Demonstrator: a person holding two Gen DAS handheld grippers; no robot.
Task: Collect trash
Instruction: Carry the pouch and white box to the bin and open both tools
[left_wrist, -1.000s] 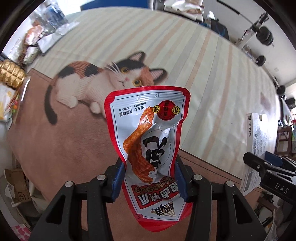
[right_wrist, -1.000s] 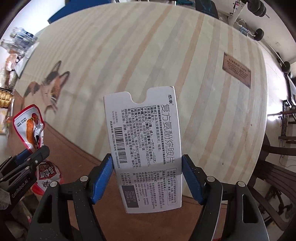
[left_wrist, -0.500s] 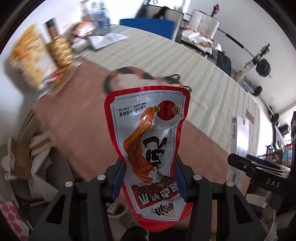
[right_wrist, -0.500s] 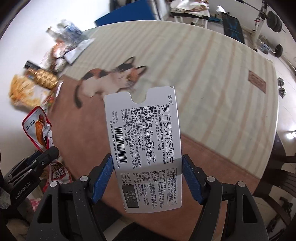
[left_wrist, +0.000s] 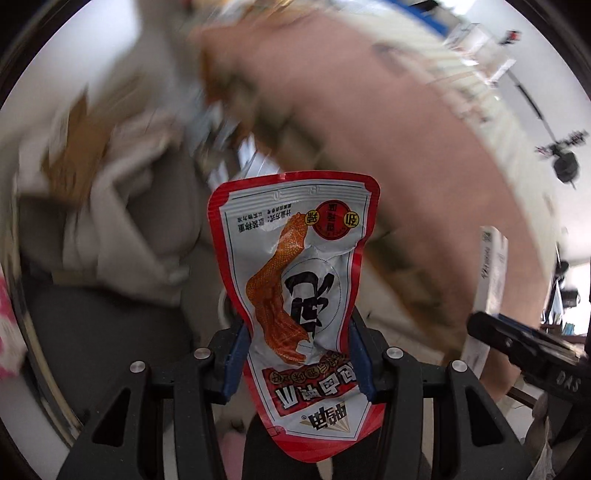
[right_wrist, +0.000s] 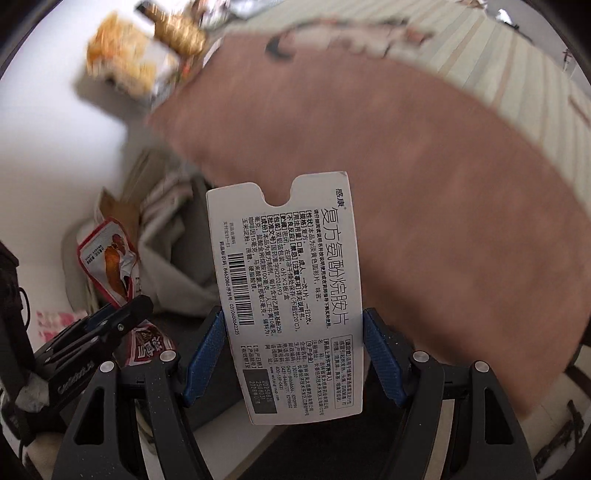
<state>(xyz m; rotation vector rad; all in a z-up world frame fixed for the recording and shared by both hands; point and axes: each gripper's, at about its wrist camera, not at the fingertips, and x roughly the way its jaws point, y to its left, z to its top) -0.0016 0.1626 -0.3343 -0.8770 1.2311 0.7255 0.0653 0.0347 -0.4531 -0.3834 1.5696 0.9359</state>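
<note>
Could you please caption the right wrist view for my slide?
Right gripper clamps a white medicine box above the brown tablecloth's edge.

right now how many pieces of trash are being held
2: a red snack pouch clamped in the left tool, a white medicine box in the right tool. Blur may hide more.

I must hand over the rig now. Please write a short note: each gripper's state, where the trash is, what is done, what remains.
Left gripper: shut on the red snack pouch.
Right gripper: shut on the white medicine box, flattened.
Both pieces are lifted off the table, beyond its brown edge; below lies a blurred grey-lined container, possibly the bin.
Done: both pieces picked up.
Left: release both into the bin, then check the table for more trash.
</note>
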